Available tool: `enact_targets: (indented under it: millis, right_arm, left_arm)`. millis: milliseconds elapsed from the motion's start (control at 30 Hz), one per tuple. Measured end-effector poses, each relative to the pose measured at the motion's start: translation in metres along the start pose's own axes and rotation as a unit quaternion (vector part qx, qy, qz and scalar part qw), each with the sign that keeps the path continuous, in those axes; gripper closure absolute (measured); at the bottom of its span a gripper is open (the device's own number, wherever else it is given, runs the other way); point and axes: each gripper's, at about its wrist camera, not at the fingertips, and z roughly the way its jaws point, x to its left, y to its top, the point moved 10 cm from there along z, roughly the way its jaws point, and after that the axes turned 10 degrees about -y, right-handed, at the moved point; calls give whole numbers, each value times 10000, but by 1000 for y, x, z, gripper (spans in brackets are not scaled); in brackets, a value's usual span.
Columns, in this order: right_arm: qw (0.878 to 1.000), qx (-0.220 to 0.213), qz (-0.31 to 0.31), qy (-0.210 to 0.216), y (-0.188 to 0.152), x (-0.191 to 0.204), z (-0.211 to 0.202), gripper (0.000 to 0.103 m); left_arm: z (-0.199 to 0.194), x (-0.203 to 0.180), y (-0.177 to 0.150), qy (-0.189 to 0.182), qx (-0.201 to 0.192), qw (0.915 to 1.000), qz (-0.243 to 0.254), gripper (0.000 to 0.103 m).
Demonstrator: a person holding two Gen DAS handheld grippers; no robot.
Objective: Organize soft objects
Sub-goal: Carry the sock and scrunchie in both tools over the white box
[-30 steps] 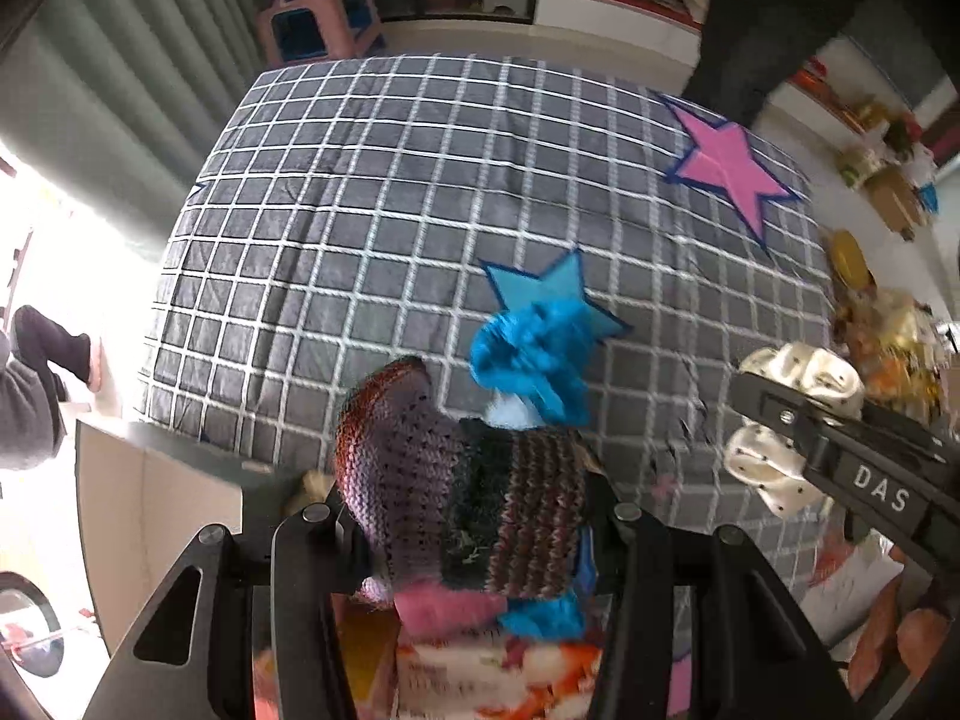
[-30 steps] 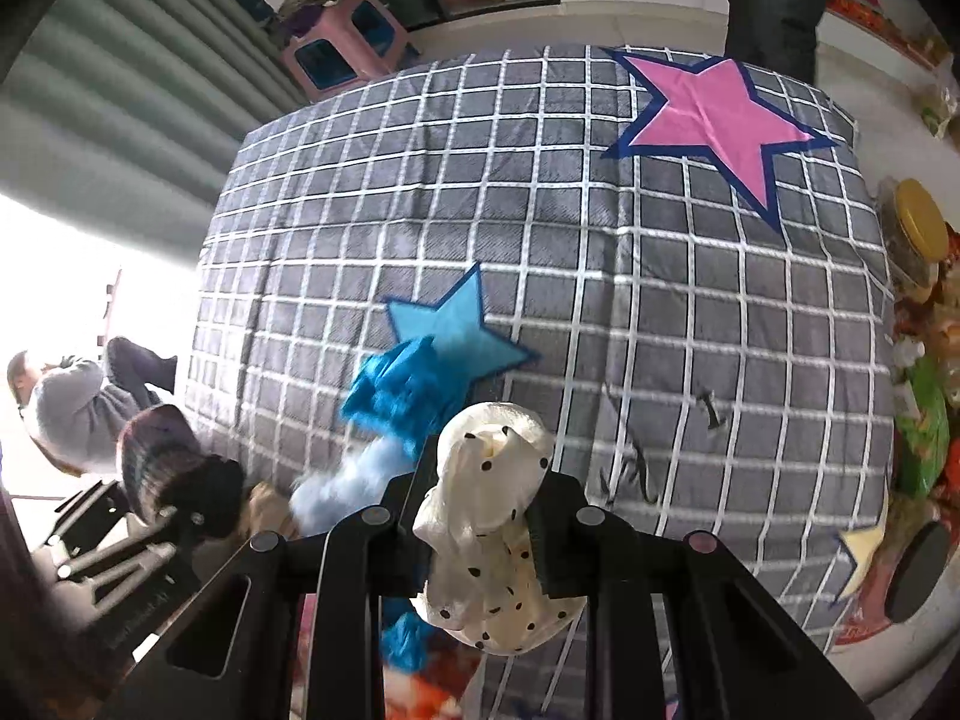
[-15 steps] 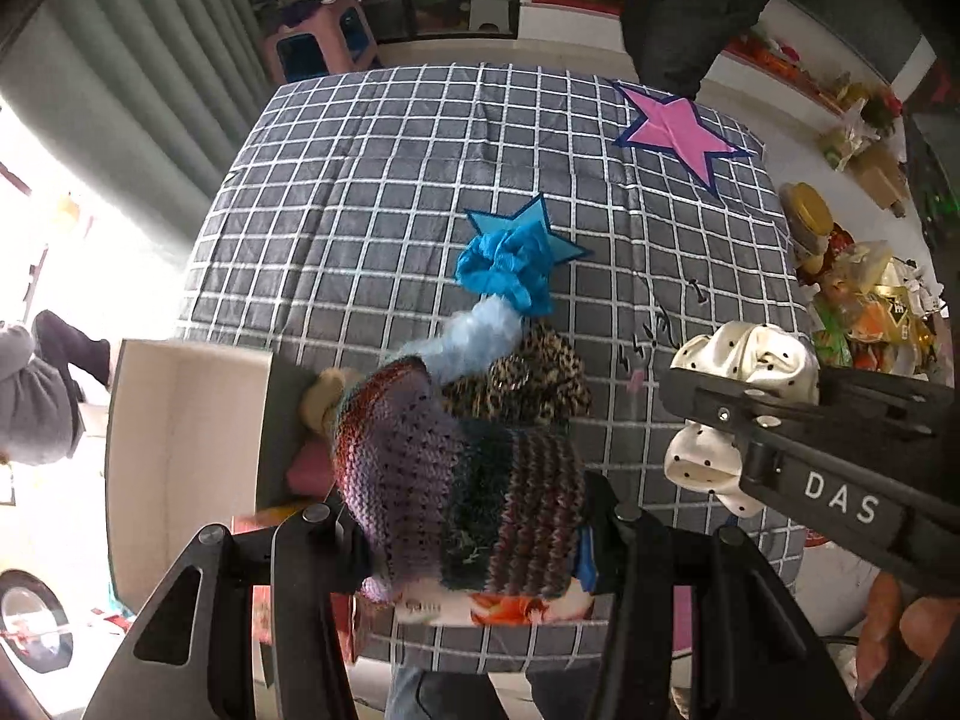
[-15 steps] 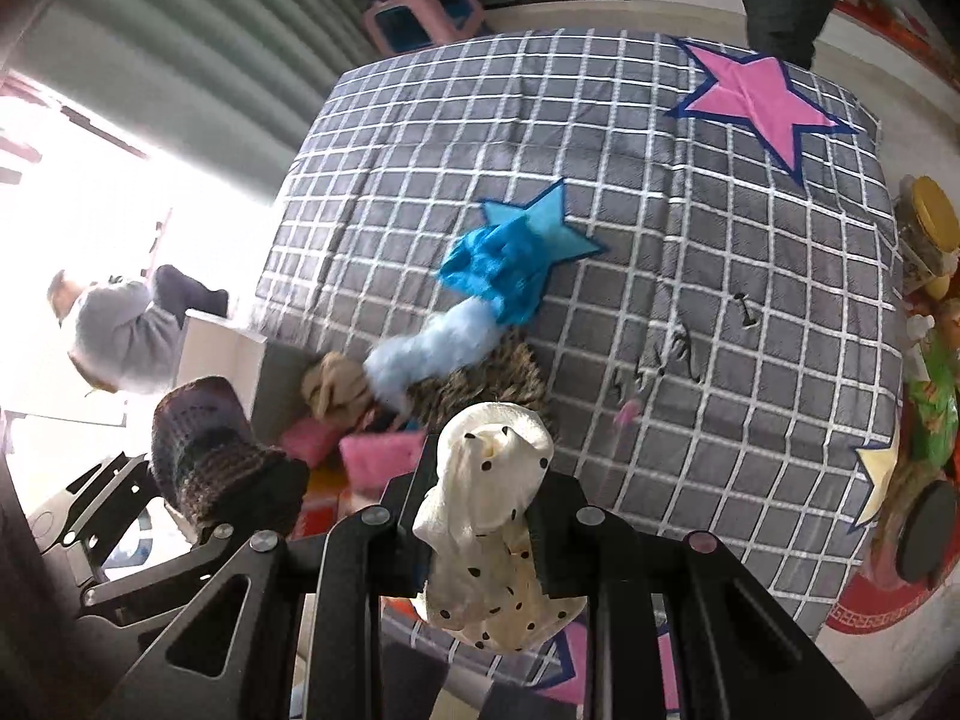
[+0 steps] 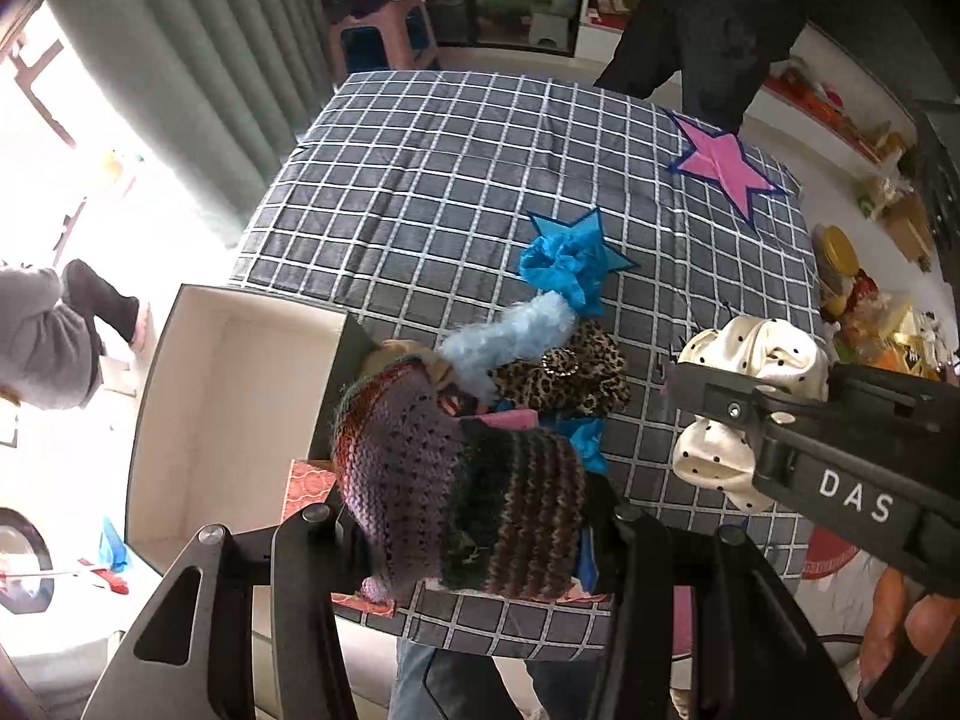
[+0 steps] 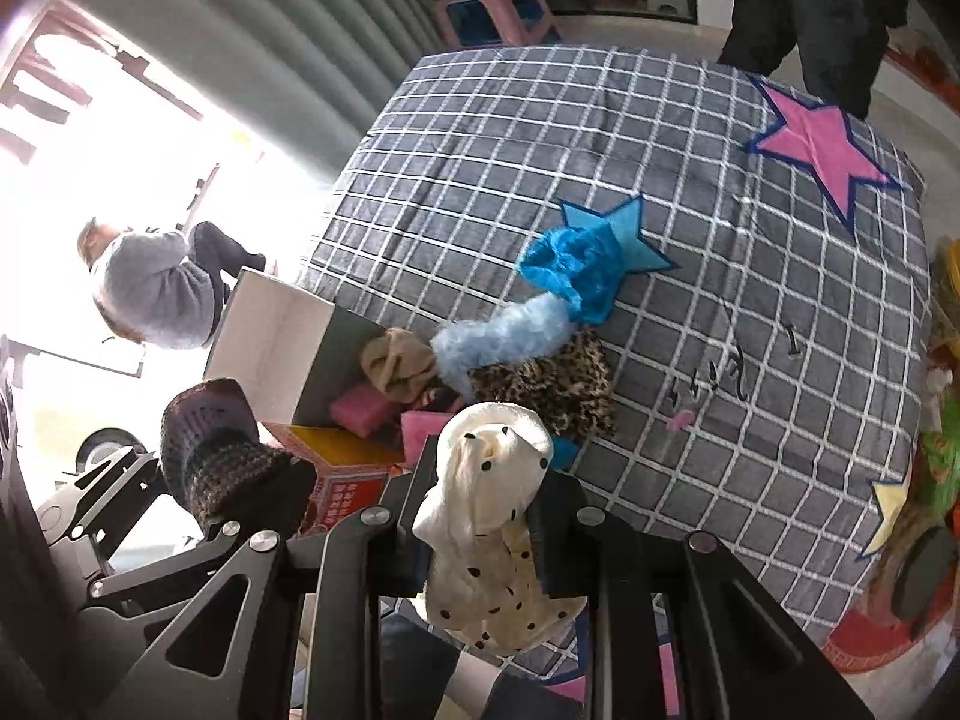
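Note:
My left gripper (image 5: 474, 531) is shut on a knitted purple-and-brown scrunchie (image 5: 456, 480), held above the near edge of the checked bed; it also shows in the right wrist view (image 6: 228, 450). My right gripper (image 6: 480, 507) is shut on a cream polka-dot scrunchie (image 6: 486, 516), also seen in the left wrist view (image 5: 750, 372). A white open box (image 5: 234, 396) sits at the bed's left near corner. Beside it lies a pile: blue ruffled scrunchie (image 5: 564, 270), light blue fluffy one (image 5: 510, 336), leopard-print one (image 5: 564, 372), a beige one (image 6: 396, 363) and pink pieces (image 6: 366, 411).
The grey checked bedcover (image 5: 450, 180) has a pink star (image 5: 726, 165) and a blue star patch. A red and orange carton (image 6: 342, 474) lies under the pile. A person in dark clothes (image 5: 708, 12) stands at the far side. A pink stool (image 6: 492, 9) stands beyond the bed.
Both grippers have pulled back and up from the bed with their scrunchies. The white box and the whole pile have come into view.

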Motion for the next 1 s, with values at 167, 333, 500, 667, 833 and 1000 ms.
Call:
enact_targets:
  millis: [167,333,500,667,833,1000]
  right_arm:
    - [9997,5,-214,78,-4,15,-4,77]
    - [9991,79,-363,204,-19,32,-2,77]
    - [9975,213,-606,310,-37,56,5,77]
    - [9946,272,-898,436,-46,89,8,77]
    - [9906,283,-1230,522,-49,129,12,77]
    - [9869,327,-1460,612,-50,172,21,77]
  left_arm:
    - [-6,3,-15,-67,103,9999,71,51]
    - [-15,5,-37,-124,170,9997,130,51]
    - [-25,35,-62,21,215,9996,-189,51]
    - [-42,81,-80,279,84,9968,-743,50]
    - [-58,120,-91,538,-104,9924,-1105,50]
    - [-65,160,-98,590,-137,9901,-1266,50]
